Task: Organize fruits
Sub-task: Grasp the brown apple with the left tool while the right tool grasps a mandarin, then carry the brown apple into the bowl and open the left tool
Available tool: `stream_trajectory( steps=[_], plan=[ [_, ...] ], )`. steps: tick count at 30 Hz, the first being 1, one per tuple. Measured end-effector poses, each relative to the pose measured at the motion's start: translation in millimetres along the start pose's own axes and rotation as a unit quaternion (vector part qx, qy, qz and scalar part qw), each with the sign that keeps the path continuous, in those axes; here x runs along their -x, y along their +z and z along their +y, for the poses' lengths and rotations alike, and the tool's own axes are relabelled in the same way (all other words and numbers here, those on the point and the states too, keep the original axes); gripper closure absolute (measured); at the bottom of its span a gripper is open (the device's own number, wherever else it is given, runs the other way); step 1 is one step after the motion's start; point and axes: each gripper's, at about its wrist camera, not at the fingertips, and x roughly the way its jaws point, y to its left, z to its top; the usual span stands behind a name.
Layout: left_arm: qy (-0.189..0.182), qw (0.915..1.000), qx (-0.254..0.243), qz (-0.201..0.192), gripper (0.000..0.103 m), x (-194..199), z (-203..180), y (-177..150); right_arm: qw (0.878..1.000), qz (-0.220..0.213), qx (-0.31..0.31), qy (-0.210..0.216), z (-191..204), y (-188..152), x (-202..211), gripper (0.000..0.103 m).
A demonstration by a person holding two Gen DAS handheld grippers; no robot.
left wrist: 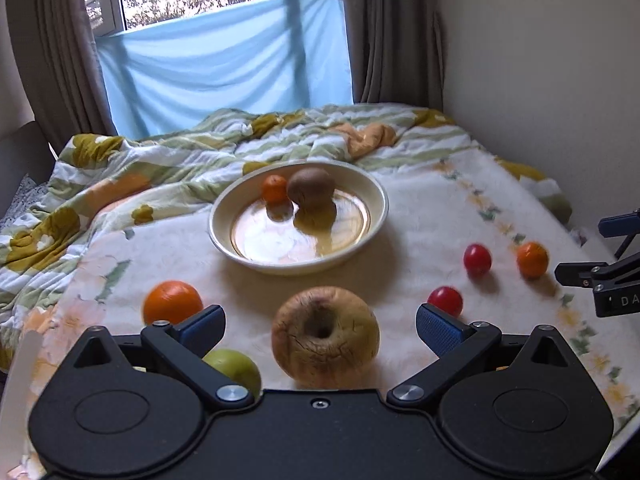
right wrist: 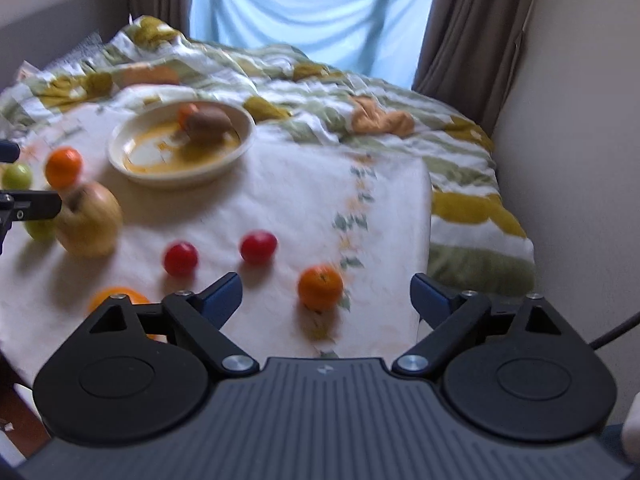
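**Both claws wide, fruit scattered round the bowl**

In the left wrist view, going left to right: a big orange sits at lower left, just behind the left finger pad, and a green fruit is partly hidden under that finger's arm. The left claw is spread wide and holds nothing; a wrinkled yellow apple sits at lower centre between its fingers, touching neither. Above it, at mid-frame, the bowl holds a small orange touching a kiwi. Right of the apple, a red fruit lies just behind the right pad; a second red fruit and another small orange lie farther right, near each other. The right claw pokes in at the right edge.

In the right wrist view, which is blurred, the right claw is also spread wide and empty. A small orange lies between its fingers at lower centre, untouched. All loose fruit rests on the pale cloth over the bed.
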Motion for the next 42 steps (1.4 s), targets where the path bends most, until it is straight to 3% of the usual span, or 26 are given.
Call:
stream_trajectory(
  steps=[11,17,26,36,38,42],
  plan=[
    [0.019,0.9989,-0.031,0.028,0.006,-41,-8,-10,0.999,0.033,-0.027,0.013,-7,-16,-44,0.015],
    [0.018,0.9980,-0.047,0.039,0.023,-50,-10,-12,0.998,0.041,-0.030,0.021,-6,-17,-57,0.021],
    [0.014,0.9981,-0.044,0.040,0.024,-50,-9,-11,0.999,0.037,-0.028,0.018,-7,-12,-64,0.025],
    [0.003,0.9981,-0.044,0.043,0.024,-48,-10,-12,0.999,0.031,-0.028,0.016,-4,-4,-70,0.040],
    [-0.001,0.9982,-0.041,0.044,0.024,-47,-10,-11,0.999,0.032,-0.028,0.020,-5,-4,-71,0.051],
    [-0.009,0.9985,-0.034,0.041,0.024,-40,-12,-11,0.999,0.031,-0.031,0.013,-7,-2,-68,0.050]
  ],
)
